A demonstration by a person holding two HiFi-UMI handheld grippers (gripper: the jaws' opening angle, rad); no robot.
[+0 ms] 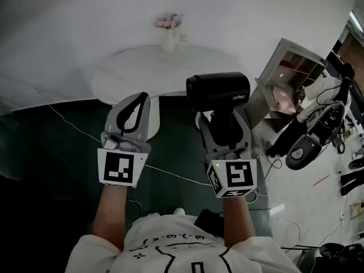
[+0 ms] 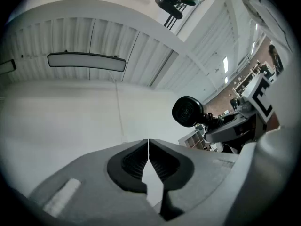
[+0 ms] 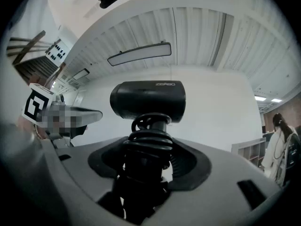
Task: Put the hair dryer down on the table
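A black hair dryer [image 1: 218, 91] is held up in the air, its barrel lying crosswise above its handle. My right gripper [image 1: 223, 124] is shut on the handle, which has the black cord coiled round it [image 3: 150, 138]. In the right gripper view the barrel [image 3: 148, 100] stands right above the jaws. My left gripper [image 1: 136, 111] hangs to the left at about the same height, jaws shut with nothing between them [image 2: 148, 147]. From the left gripper view the dryer's round end [image 2: 187, 111] shows to the right. The white round table [image 1: 148, 73] lies beyond both grippers.
A small vase of pink flowers [image 1: 168, 30] stands at the table's far side. A white shelf unit [image 1: 287, 78] is at the right, with black equipment and cables [image 1: 310, 141] on the floor beside it. A thin white cable [image 1: 74, 127] crosses the dark floor.
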